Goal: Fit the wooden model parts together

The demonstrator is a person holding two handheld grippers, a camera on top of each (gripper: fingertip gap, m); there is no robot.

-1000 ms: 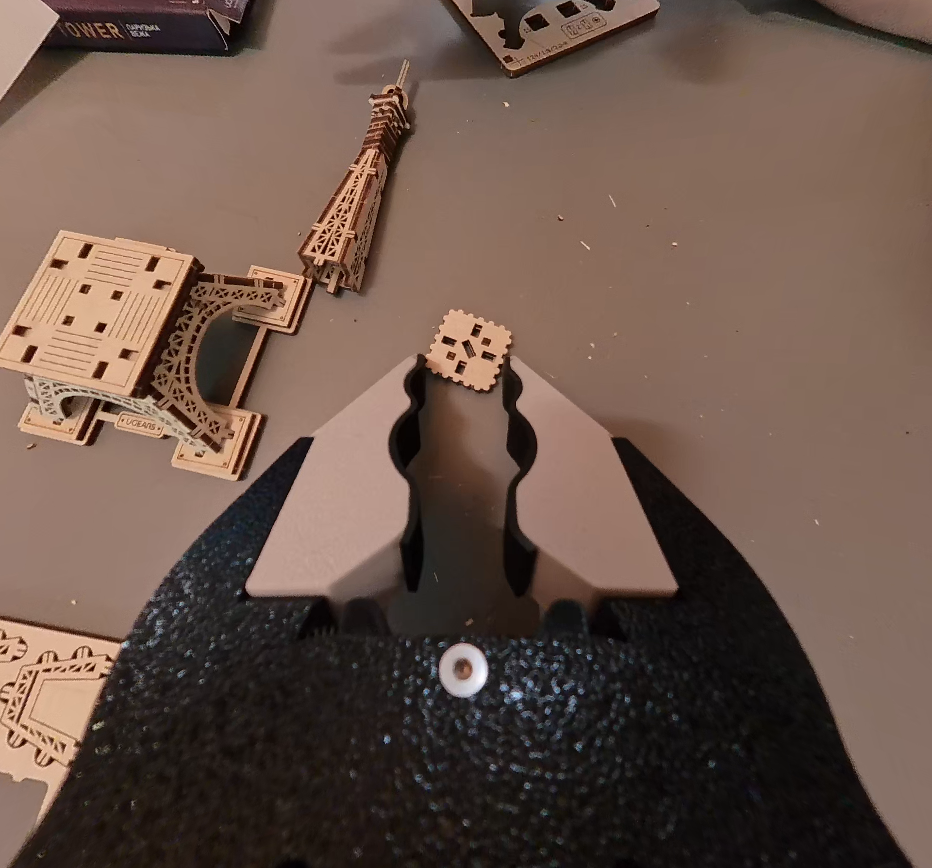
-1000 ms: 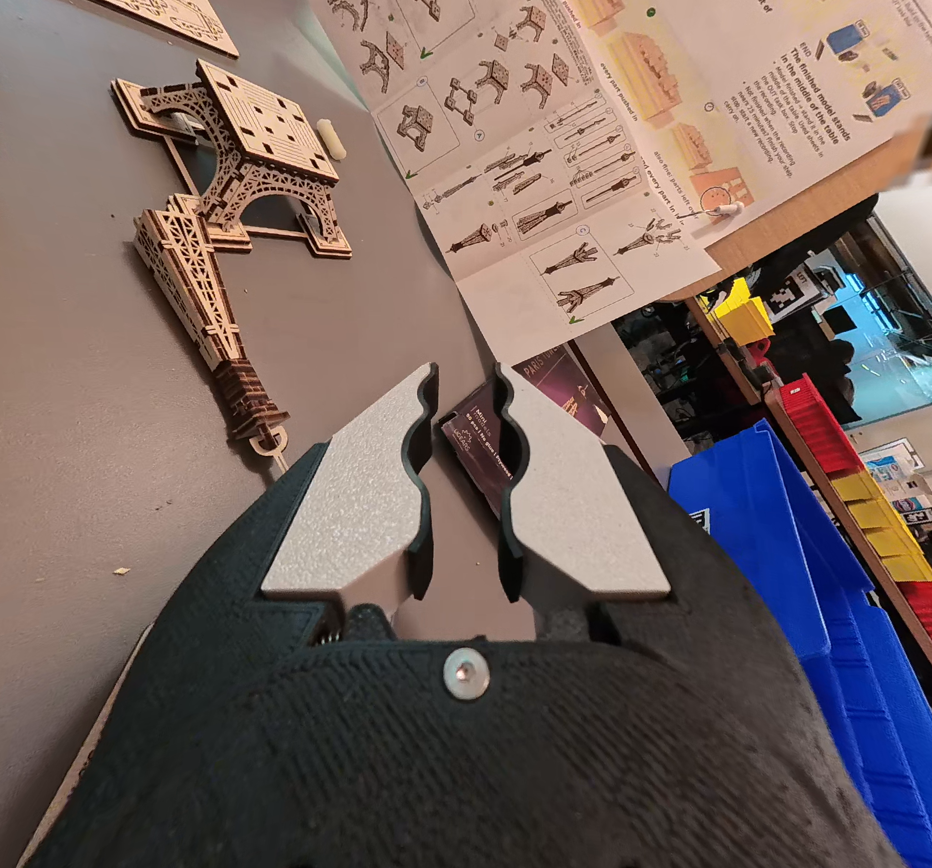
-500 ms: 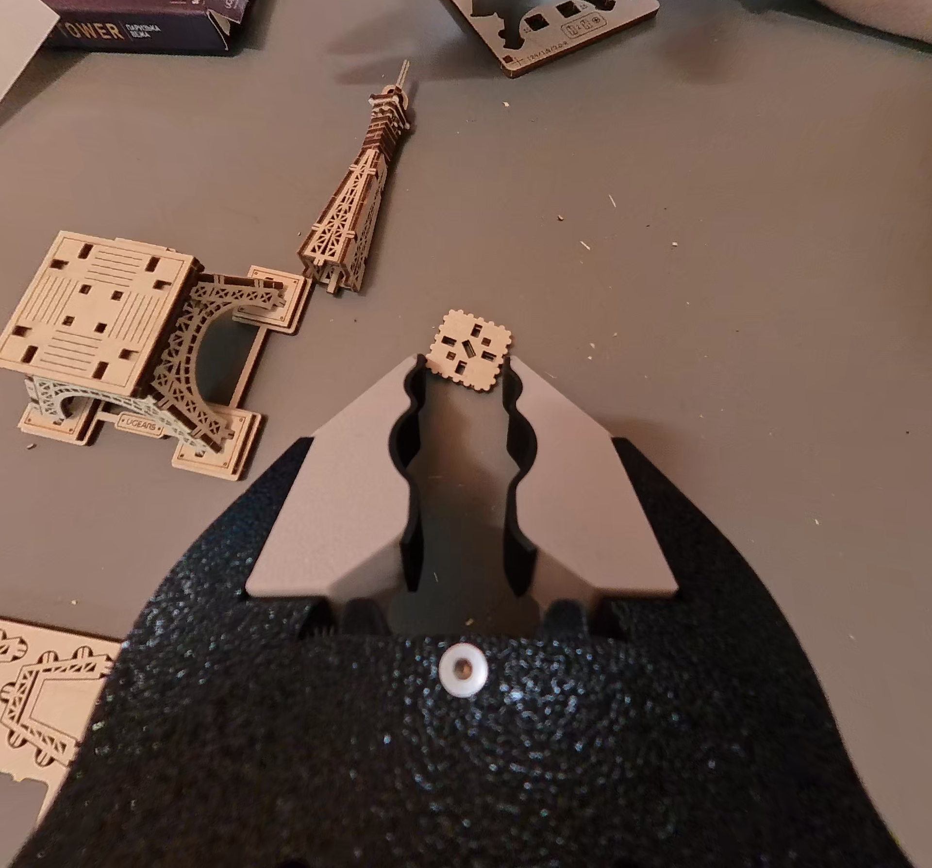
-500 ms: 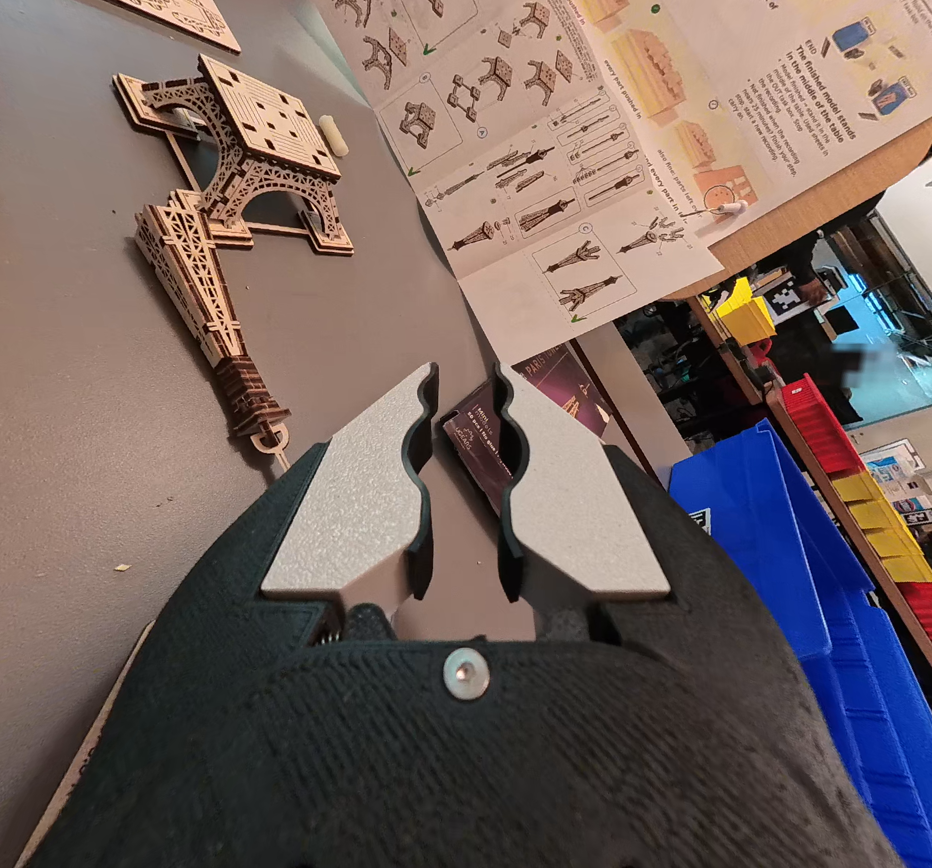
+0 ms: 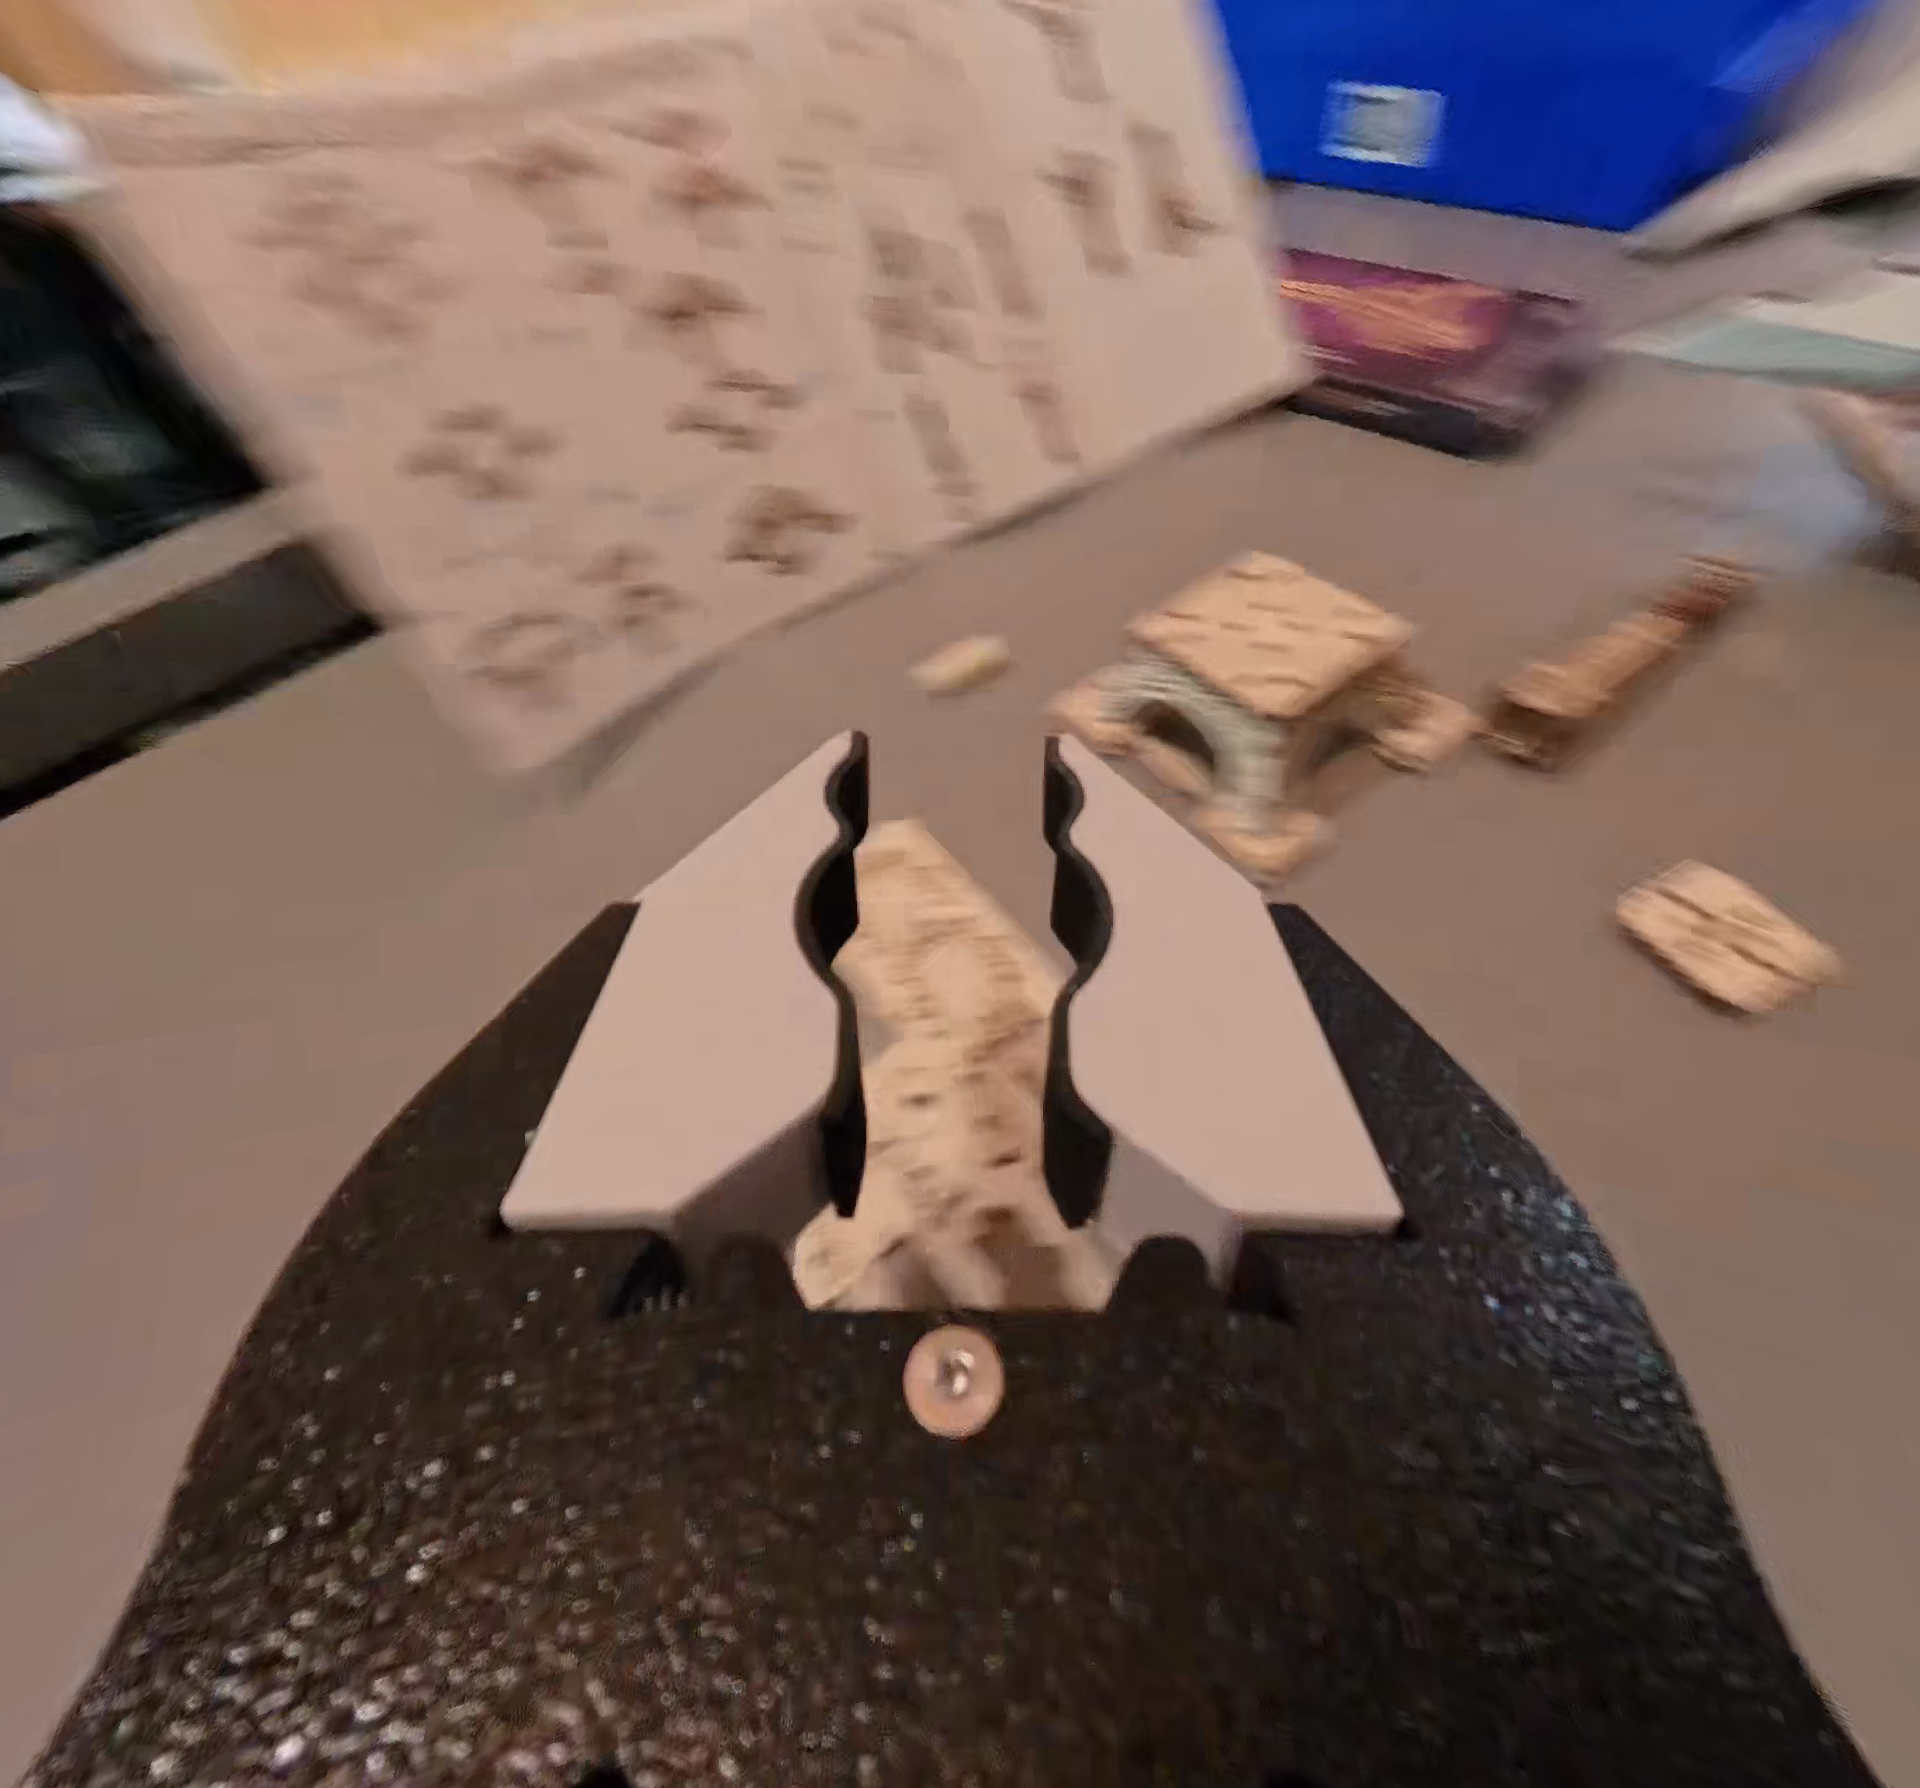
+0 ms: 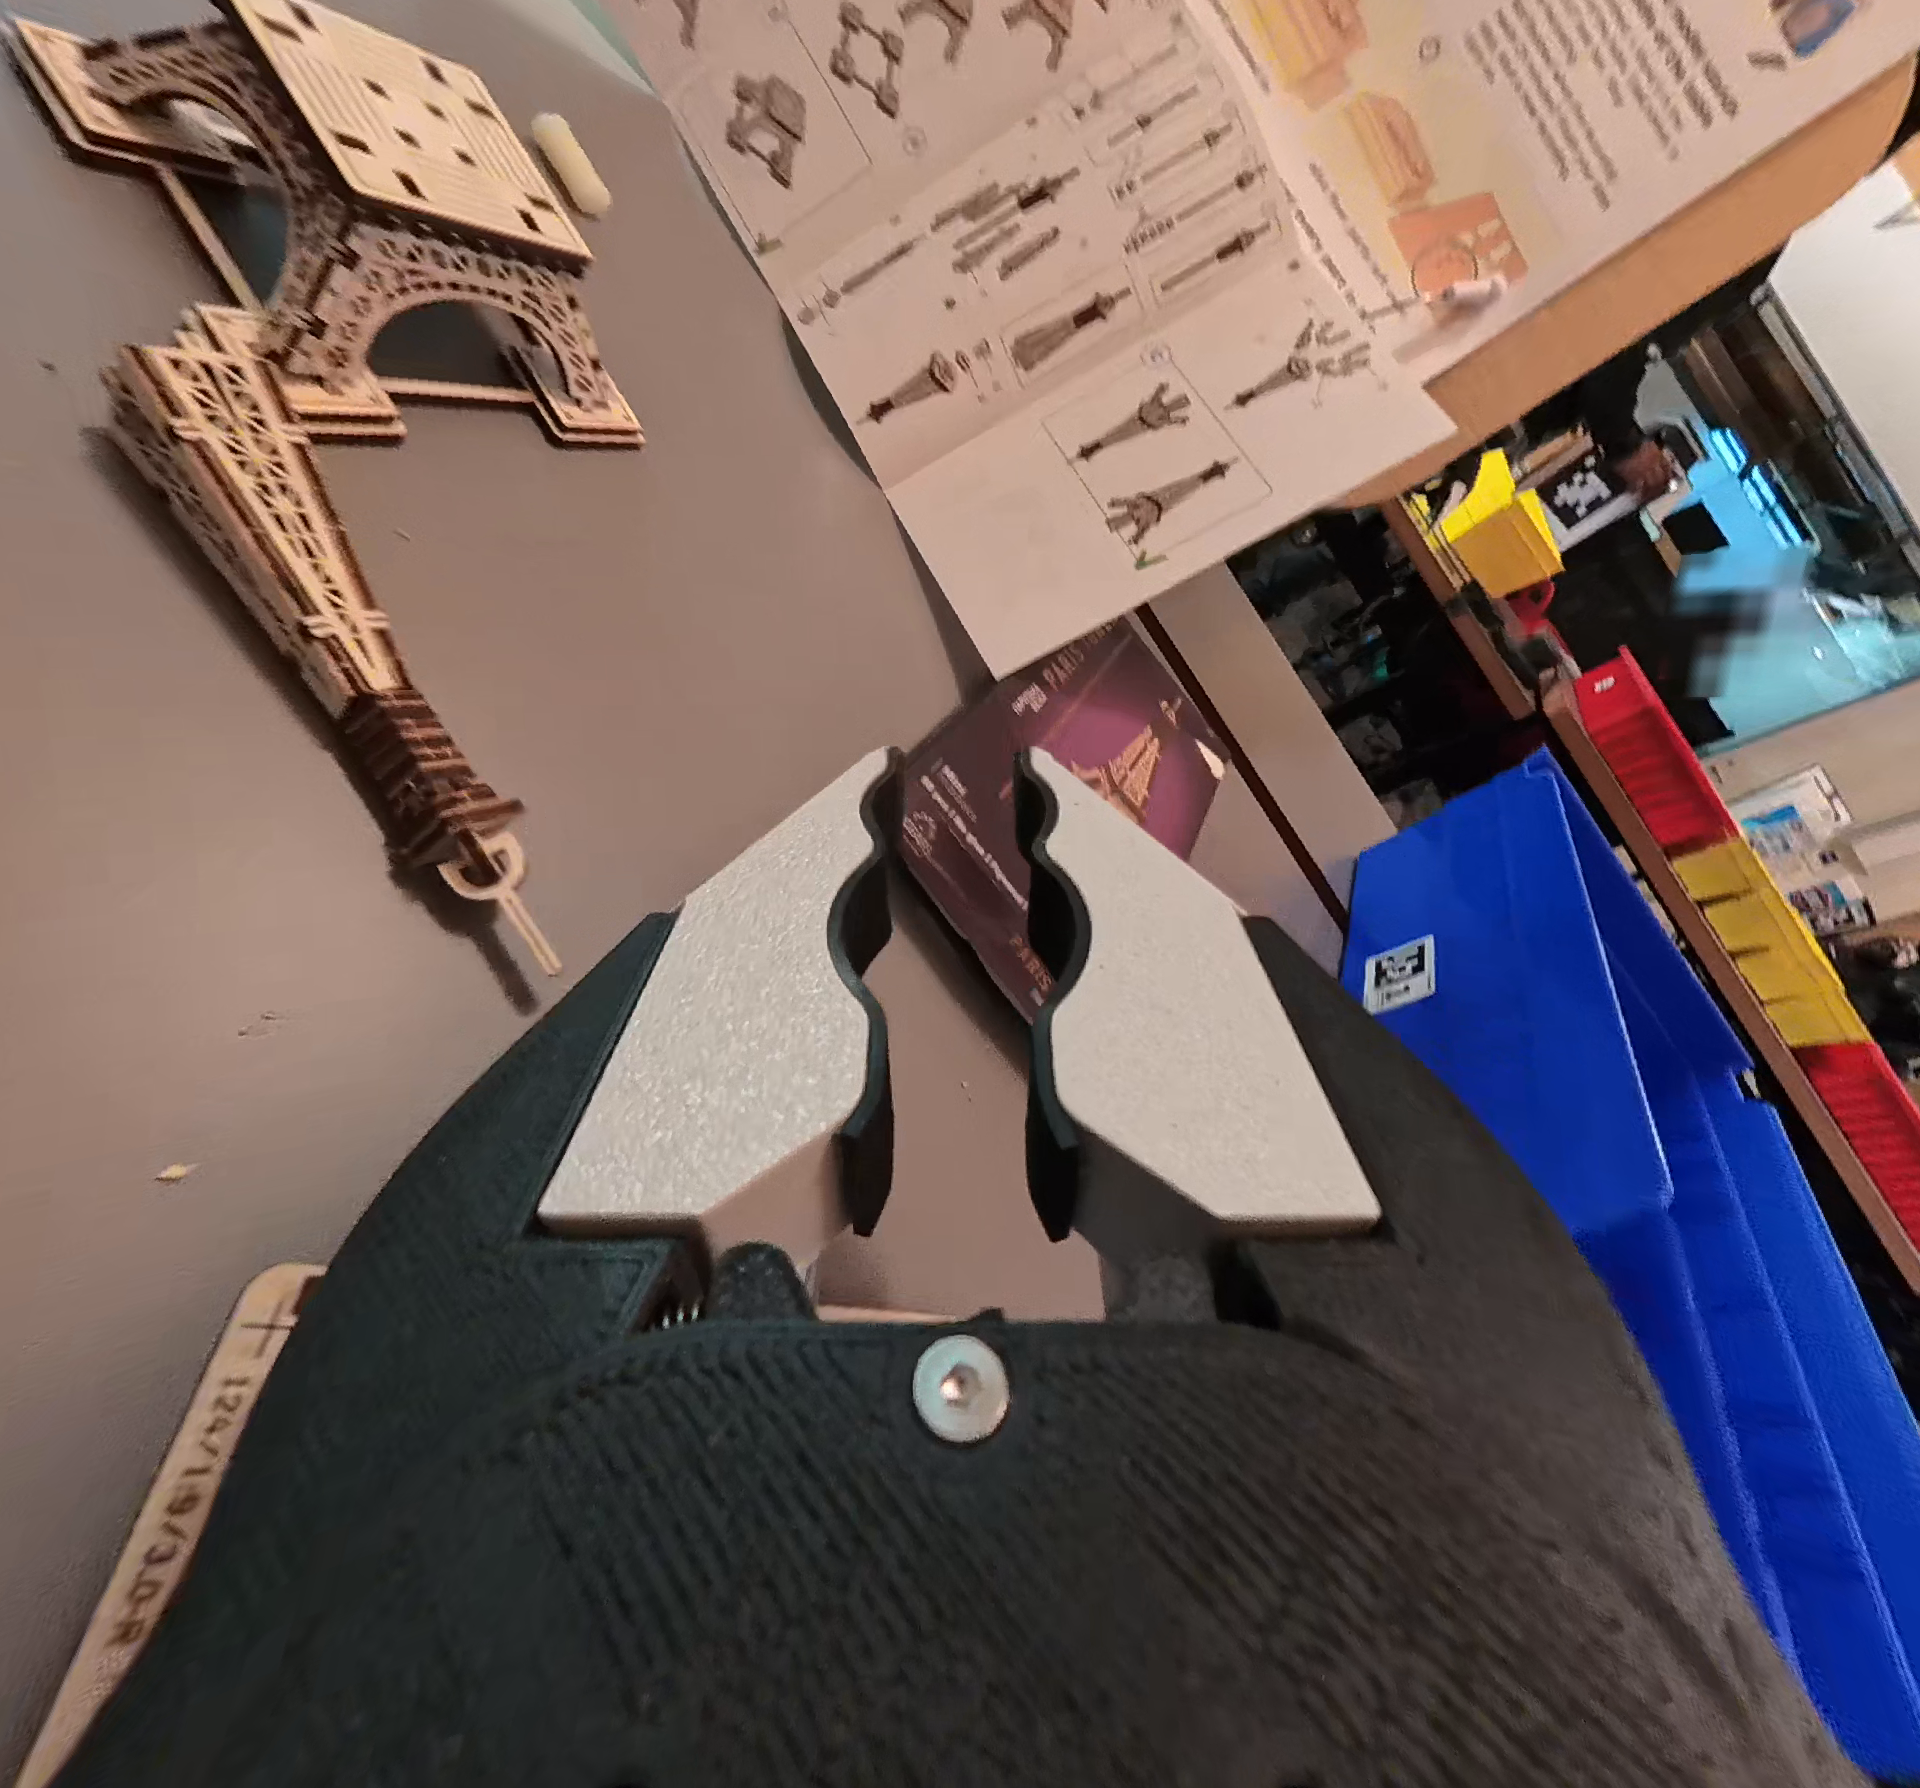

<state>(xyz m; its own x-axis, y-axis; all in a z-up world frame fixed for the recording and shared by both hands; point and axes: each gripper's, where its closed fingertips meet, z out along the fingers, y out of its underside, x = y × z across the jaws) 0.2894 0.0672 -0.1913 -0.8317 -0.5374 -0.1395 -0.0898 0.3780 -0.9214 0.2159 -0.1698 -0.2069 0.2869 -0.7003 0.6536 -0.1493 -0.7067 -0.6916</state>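
Left claw (image 5: pixel 956 772), jaws parted and gripping nothing, is blurring with speed, risking clipping the pale wooden arched tower base (image 5: pixel 1247 699) ahead-right.

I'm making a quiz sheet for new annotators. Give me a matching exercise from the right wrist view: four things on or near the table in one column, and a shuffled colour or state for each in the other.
Things:
1. arched base
2. tapered spire
3. bin
4. box

Colour or state:
A. purple
B. standing on its feet
C. blue
D. lying on its side

Pairs: 1-B, 2-D, 3-C, 4-A
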